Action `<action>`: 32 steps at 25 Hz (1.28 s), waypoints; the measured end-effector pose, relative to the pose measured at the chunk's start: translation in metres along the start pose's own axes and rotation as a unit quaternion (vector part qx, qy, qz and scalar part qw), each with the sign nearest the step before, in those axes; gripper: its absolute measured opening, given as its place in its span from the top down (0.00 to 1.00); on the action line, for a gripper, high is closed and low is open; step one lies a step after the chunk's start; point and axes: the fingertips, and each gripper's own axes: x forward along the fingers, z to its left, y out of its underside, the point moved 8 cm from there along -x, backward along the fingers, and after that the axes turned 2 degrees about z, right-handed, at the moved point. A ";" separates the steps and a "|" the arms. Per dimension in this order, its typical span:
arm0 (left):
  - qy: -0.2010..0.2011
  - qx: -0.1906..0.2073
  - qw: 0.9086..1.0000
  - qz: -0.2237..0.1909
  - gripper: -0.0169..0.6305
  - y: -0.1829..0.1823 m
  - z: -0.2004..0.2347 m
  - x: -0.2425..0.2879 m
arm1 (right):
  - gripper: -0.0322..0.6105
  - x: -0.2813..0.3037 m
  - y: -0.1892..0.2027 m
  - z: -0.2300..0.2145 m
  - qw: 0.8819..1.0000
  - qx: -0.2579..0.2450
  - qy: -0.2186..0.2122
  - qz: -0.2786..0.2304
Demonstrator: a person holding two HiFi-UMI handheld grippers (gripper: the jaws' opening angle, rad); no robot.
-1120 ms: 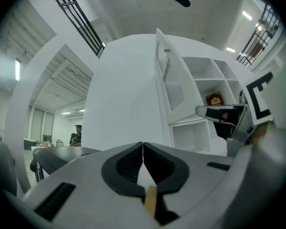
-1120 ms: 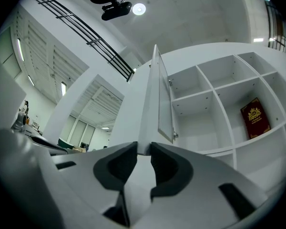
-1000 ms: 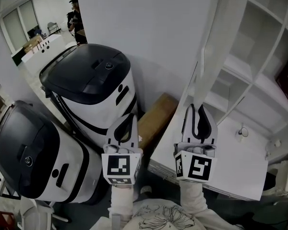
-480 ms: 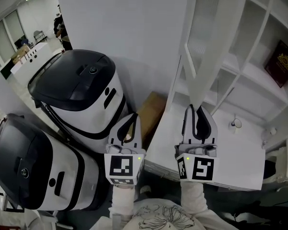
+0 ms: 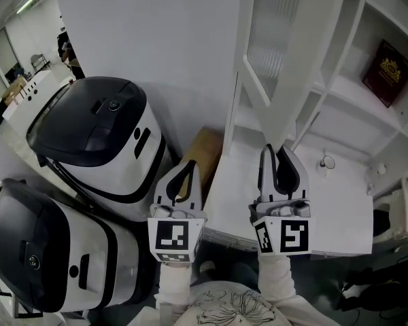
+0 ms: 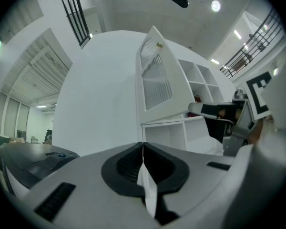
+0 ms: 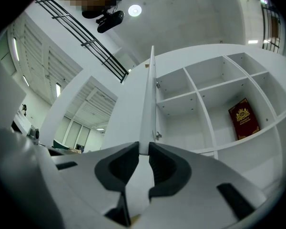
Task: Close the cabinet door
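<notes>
White walls surround our cabinet. Our right gripper pinches the near edge of the door, its jaws having just been closing on that edge. The door stands open, swung out from the shelves and edge-on to us. Our left gripper, jaws pressed together on nothing, hovers just left of it. Further out, a red book leans in a compartment, and two black-lidded machines stand at left.

Nothing readable in this one

The dark red book has a gold crest on its cover, but no lettering I can make out — and the marker cubes only carry black-and-white square patterns, no words or numbers.
</notes>
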 end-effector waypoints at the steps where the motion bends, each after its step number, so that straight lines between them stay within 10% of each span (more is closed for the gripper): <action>1: 0.003 0.000 1.000 0.000 0.97 0.000 -0.001 0.002 | 0.85 0.000 0.000 -0.002 1.000 0.002 0.002 0.000; 32: 0.069 -0.003 0.998 0.006 0.97 -0.007 -0.075 0.084 | 0.84 0.003 0.015 -0.114 0.999 0.028 -0.022 0.004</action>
